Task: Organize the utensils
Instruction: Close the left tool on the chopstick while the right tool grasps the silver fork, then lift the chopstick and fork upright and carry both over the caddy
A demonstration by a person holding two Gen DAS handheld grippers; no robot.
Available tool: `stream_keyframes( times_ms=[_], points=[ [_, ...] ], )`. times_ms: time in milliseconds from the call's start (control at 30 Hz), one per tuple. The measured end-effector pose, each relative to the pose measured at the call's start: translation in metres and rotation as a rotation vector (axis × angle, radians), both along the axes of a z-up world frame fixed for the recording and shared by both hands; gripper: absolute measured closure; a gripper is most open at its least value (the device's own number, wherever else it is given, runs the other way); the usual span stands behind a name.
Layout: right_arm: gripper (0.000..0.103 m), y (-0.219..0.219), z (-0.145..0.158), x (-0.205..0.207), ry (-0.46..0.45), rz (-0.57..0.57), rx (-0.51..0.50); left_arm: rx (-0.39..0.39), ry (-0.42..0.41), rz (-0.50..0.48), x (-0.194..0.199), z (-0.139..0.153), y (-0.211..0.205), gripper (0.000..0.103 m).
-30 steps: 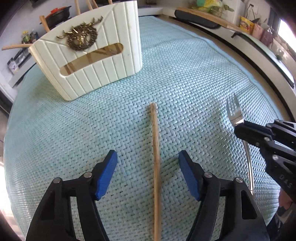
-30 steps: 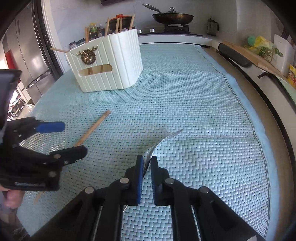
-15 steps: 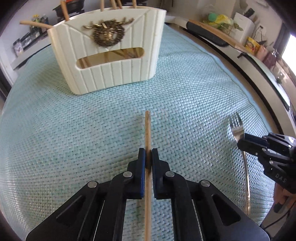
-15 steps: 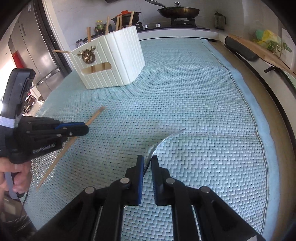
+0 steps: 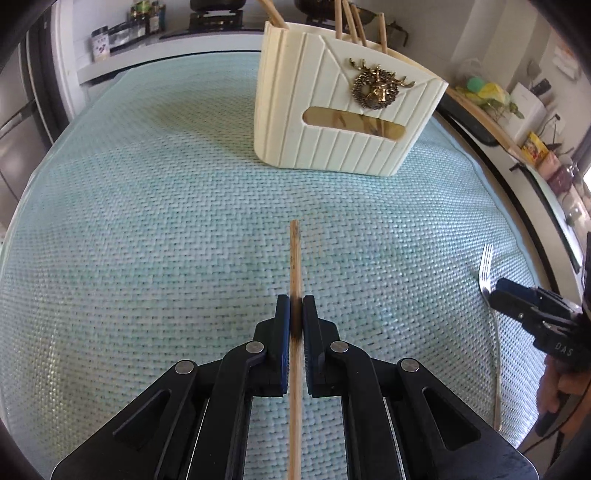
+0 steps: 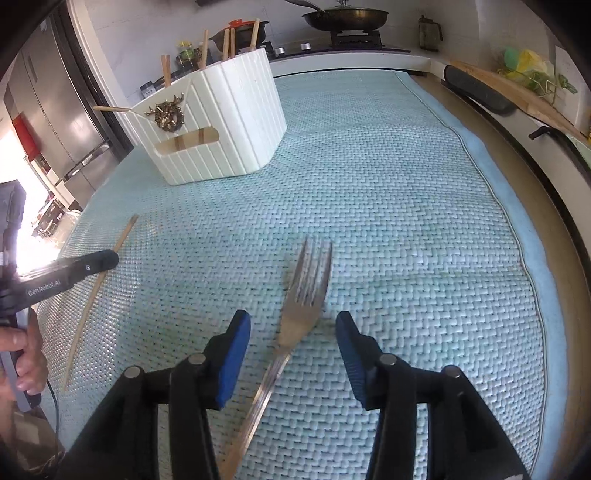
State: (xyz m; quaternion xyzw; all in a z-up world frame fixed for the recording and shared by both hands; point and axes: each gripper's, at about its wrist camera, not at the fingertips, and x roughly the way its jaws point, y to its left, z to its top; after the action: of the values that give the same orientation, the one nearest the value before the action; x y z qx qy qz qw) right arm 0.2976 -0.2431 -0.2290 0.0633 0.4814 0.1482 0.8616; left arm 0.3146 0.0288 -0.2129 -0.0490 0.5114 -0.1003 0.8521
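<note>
Here, left tongs [image 5: 294, 308] clench one chopstick [image 5: 294, 254]; right tongs [image 6: 293, 334] spread, straddling one fork [image 6: 306, 291].

Around you stood a kitchen: a steel fridge [image 6: 55, 110] on the left, a lidded pan [image 6: 345, 14] on the stove [image 6: 354, 38] behind, a woven teal mat [image 6: 406, 192] over the table.

Left hand-held gripper [image 5: 294, 312] seemingly clamps chopstick [image 5: 294, 258].
</note>
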Motion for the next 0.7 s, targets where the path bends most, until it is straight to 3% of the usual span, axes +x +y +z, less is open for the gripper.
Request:
stream_keyframes(
  times_ms=[200,267,333,400,467,533,567,633,700],
  points=[
    [0.053,0.01,-0.001,0.007,0.011,-0.024,-0.072,0.054,-0.001,-0.008,-0.006,-0.01,0.005,0.095],
    [0.052,0.02,-0.005,0.01,0.014,-0.024,-0.107,0.056,-0.008,-0.01,-0.007,-0.01,0.006,0.088],
    [0.051,0.032,-0.006,0.013,-0.005,-0.029,-0.173,0.046,-0.004,-0.003,-0.006,-0.009,0.008,0.068],
    [0.051,0.036,-0.007,0.016,-0.015,-0.053,-0.194,0.052,0.014,0.0,-0.005,-0.008,0.011,0.064],
    [0.051,0.037,-0.005,0.018,-0.016,-0.069,-0.189,0.075,0.022,-0.014,-0.003,-0.007,0.009,0.064],
    [0.057,0.038,-0.005,0.023,-0.016,-0.063,-0.206,0.124,0.027,-0.034,0.0,-0.008,0.0,0.066],
    [0.078,0.04,-0.005,0.025,-0.025,-0.053,-0.228,0.144,0.025,-0.038,-0.001,-0.008,-0.001,0.068],
    [0.078,0.04,-0.005,0.029,-0.025,-0.034,-0.215,0.138,0.026,-0.049,0.0,-0.008,-0.008,0.098],
    [0.078,0.039,-0.004,0.031,-0.032,-0.02,-0.2,0.127,0.03,-0.054,0.002,-0.007,-0.011,0.098]
  ],
)
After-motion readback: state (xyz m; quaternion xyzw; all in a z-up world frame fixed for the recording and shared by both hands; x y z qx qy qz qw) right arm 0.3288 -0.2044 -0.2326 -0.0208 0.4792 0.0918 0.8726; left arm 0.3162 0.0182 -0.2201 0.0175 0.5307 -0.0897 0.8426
